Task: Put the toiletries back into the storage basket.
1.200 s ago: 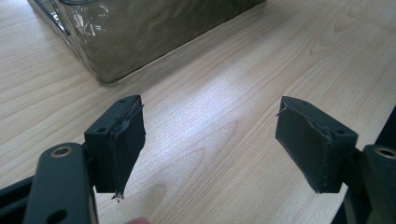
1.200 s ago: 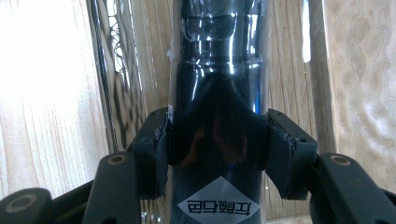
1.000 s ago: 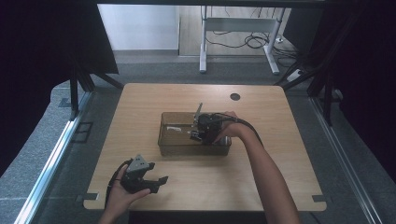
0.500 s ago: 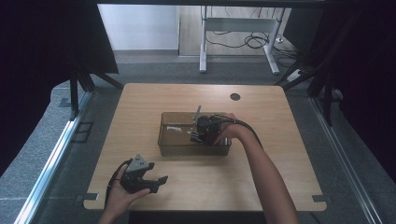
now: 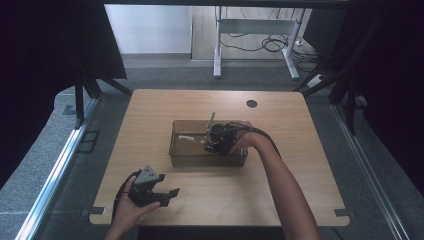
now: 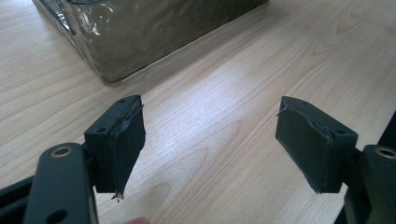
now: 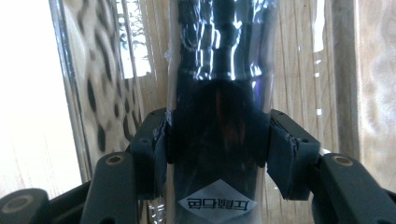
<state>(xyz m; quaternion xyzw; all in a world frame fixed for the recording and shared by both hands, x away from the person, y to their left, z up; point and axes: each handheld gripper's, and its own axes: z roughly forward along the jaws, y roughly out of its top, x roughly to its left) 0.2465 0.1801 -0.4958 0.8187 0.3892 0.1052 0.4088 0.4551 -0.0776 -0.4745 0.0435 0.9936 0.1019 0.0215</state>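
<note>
The high view looks forward and down on my table [image 5: 150, 125] from above my side. My left claw's [image 6: 210, 135] camera looks along its 2 jaws, low over the wood, at the near corner of the clear bin [image 6: 140, 32]. My right claw's [image 7: 217, 140] camera sits very close inside that bin, which all 3 views share.

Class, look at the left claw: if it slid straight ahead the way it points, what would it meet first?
Probably bare table, then the clear bin's near corner; the left claw stands open, and depth is uncertain.
</note>
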